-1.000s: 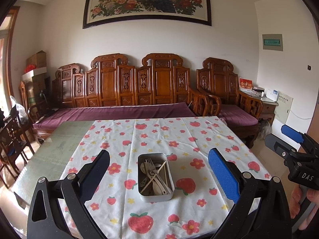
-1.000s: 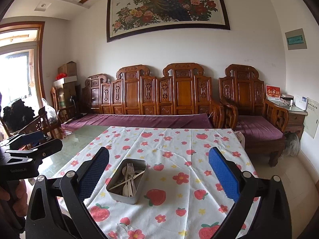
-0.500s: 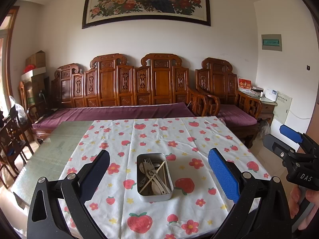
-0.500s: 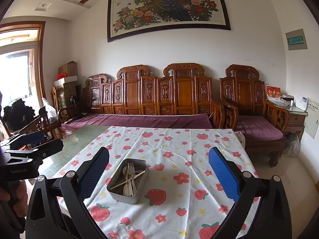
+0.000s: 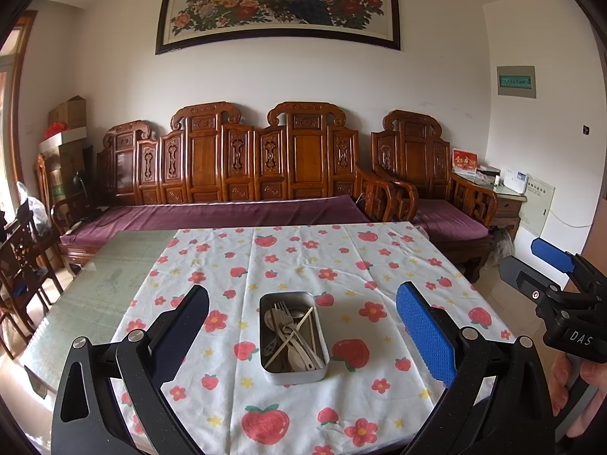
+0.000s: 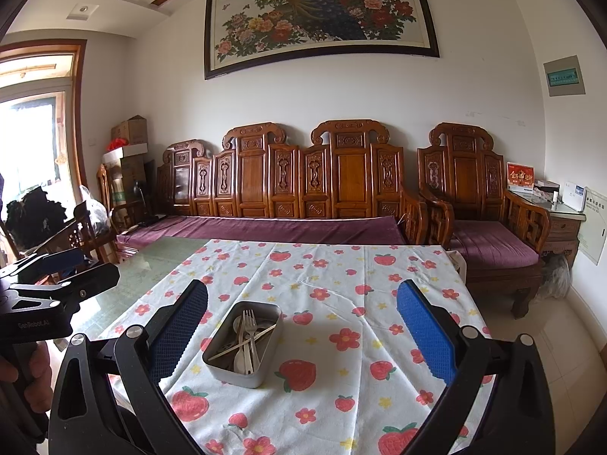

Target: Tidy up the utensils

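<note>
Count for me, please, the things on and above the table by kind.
Tin: 1
Tablecloth: 1
Grippers: 2, the left gripper and the right gripper, both open
Total: 4, leaving out the utensils in the tin, too tangled to count.

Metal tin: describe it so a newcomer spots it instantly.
Find the table, half covered by a white cloth printed with strawberries and flowers. On the cloth's near half sits the tin: a grey rounded-corner rectangular box holding a jumble of forks, spoons and chopsticks. It is the only object on the cloth.

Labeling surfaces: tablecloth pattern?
White tablecloth with red strawberries and flowers; clearest in left wrist view.
</note>
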Tool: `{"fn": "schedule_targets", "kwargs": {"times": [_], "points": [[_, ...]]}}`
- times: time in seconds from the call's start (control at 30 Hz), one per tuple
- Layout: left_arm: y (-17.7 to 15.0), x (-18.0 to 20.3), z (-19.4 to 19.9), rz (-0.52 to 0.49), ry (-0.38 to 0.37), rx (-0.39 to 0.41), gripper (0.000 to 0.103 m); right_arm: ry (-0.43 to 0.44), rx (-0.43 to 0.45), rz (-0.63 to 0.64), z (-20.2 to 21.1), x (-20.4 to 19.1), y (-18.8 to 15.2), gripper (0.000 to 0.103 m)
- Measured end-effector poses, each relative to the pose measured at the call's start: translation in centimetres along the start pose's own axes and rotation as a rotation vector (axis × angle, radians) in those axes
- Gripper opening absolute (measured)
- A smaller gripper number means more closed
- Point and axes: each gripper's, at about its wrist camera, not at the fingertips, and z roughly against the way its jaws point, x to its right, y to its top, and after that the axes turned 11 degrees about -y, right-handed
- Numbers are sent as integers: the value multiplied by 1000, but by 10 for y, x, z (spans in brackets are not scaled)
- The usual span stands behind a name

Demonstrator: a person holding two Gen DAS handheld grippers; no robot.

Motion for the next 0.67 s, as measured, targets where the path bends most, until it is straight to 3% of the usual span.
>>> {"fn": "schedule_targets", "kwargs": {"times": [0.67], "points": [[3, 12, 0, -3, -8, 5, 95, 0, 1, 1, 0, -1, 0, 101]]}}
